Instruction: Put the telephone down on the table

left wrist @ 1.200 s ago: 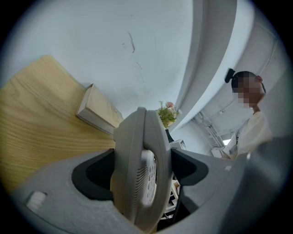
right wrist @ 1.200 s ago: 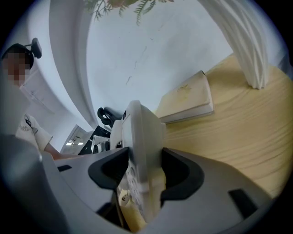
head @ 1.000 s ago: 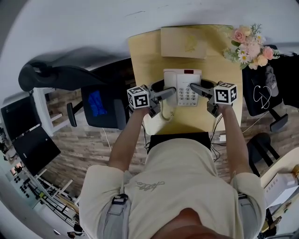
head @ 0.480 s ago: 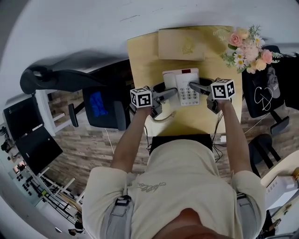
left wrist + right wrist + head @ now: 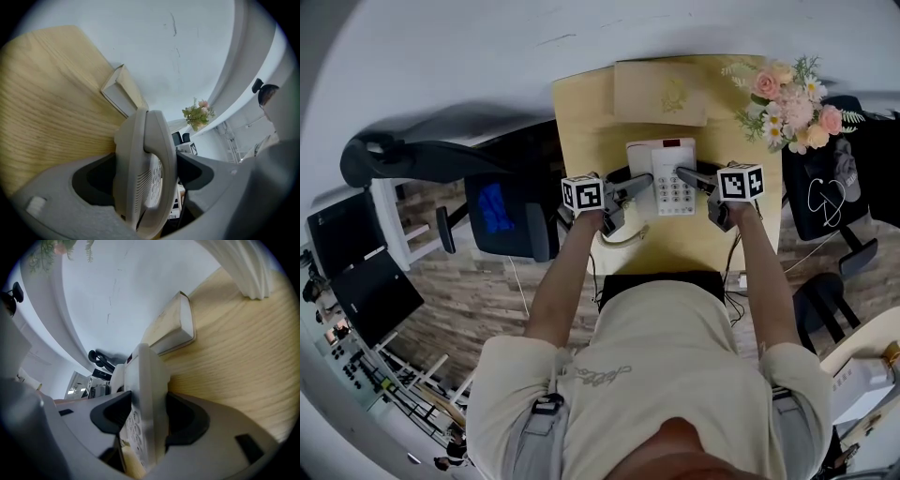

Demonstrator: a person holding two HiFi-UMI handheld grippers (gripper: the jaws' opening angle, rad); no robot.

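Head view: the telephone [image 5: 664, 174] hangs over the middle of the table [image 5: 581, 117], its long axis running near to far. The left gripper [image 5: 637, 183] is at its left edge and the right gripper [image 5: 689, 175] at its right — both forearms reach forward, equally near.

Left gripper view: jaws clamped across the telephone's left edge.

Right gripper view: jaws clamped across its right edge — the tabletop looks close below, so the move is likely straight down.

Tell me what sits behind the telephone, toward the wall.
A flat tan box lies on the table just beyond the telephone, with a flower bouquet at the far right corner. The telephone hides the tabletop directly beneath it.
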